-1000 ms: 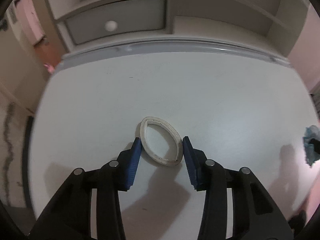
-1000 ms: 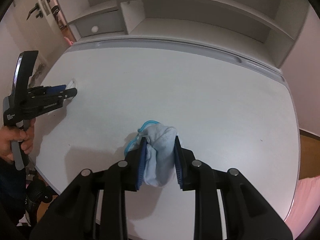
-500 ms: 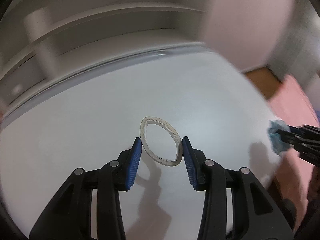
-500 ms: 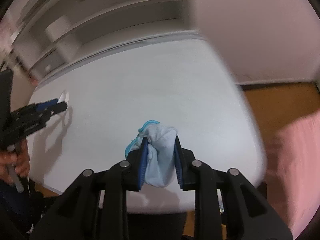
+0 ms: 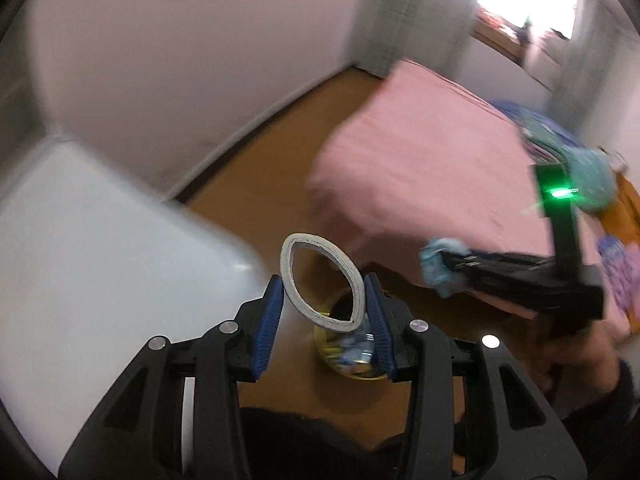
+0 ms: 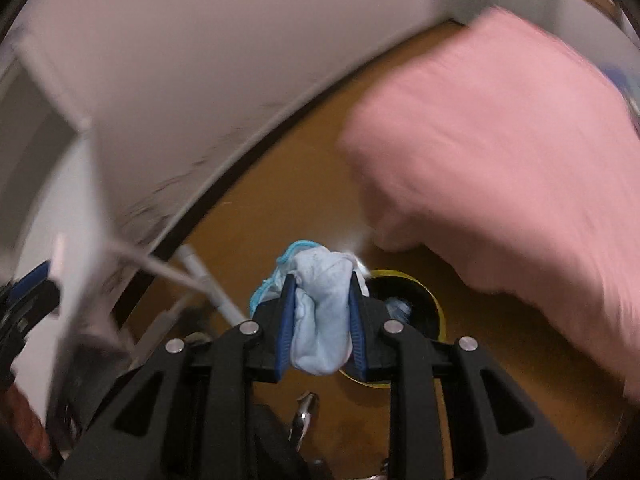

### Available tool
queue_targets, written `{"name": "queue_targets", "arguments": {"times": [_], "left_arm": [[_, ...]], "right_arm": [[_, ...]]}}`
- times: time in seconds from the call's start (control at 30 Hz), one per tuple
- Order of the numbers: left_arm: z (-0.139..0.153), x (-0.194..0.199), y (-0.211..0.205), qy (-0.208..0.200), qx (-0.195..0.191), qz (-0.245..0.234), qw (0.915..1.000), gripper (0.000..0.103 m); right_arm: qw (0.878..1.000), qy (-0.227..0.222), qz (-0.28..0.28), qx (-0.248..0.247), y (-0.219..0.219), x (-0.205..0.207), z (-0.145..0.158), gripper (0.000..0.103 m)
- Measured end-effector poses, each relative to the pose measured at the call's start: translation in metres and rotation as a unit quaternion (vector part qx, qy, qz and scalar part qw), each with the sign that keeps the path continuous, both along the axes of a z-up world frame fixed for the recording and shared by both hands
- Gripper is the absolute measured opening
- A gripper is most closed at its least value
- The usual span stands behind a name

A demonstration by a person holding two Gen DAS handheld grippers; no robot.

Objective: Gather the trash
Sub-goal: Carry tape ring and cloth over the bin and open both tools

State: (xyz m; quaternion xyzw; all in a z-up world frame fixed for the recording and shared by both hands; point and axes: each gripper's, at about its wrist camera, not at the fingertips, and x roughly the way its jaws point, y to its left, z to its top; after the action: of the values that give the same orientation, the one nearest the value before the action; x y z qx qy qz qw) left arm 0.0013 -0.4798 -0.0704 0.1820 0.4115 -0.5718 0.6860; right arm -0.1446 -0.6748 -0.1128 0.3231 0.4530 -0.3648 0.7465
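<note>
Left wrist view: both grippers have swung from the table to the bin, lower centre; left gripper clamps the ring, right gripper clamps the mask, ready for dropping.

Left gripper, right gripper: both clamped.

The yellow-rimmed bin stands on bare wooden floor at lower centre of the right wrist view; its dark opening is unobstructed from above. The pink bed crowds it from the upper right. The white table edge bounds the left. A clear floor strip runs diagonally between wall and bed.
</note>
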Motion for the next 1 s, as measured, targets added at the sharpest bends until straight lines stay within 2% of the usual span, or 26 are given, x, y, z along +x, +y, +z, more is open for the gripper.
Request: {"name": "queue_targets", "arguments": {"times": [0.1, 0.23, 0.4, 0.6, 0.7, 0.77, 0.93, 1.0], "left_arm": [[-0.029, -0.027, -0.033, 0.002, 0.014, -0.041, 0.9991, 0.041], [-0.075, -0.053, -0.068, 0.011, 0.046, -0.077, 0.9959, 0.041], [-0.115, -0.061, -0.086, 0.027, 0.079, -0.091, 0.9924, 0.041], [-0.142, -0.068, -0.104, 0.034, 0.101, -0.098, 0.9895, 0.041], [-0.149, -0.073, -0.11, 0.035, 0.105, -0.097, 0.9891, 0.041], [-0.149, -0.074, -0.113, 0.034, 0.107, -0.098, 0.9888, 0.041], [-0.152, -0.077, -0.117, 0.035, 0.113, -0.102, 0.9877, 0.041], [-0.155, -0.079, -0.118, 0.036, 0.118, -0.105, 0.9869, 0.041]], "right_arm": [[0.998, 0.03, -0.051, 0.019, -0.018, -0.035, -0.038, 0.025], [0.993, 0.051, -0.084, 0.063, -0.037, -0.065, -0.079, 0.025], [0.99, 0.048, -0.098, 0.094, -0.049, -0.08, -0.101, 0.025], [0.99, 0.042, -0.089, 0.099, -0.049, -0.069, -0.102, 0.025], [0.99, 0.042, -0.092, 0.096, -0.049, -0.069, -0.101, 0.035], [0.99, 0.042, -0.093, 0.093, -0.049, -0.068, -0.101, 0.046], [0.992, 0.038, -0.094, 0.081, -0.05, -0.064, -0.097, 0.062], [0.992, 0.035, -0.095, 0.077, -0.05, -0.063, -0.094, 0.063]]}}
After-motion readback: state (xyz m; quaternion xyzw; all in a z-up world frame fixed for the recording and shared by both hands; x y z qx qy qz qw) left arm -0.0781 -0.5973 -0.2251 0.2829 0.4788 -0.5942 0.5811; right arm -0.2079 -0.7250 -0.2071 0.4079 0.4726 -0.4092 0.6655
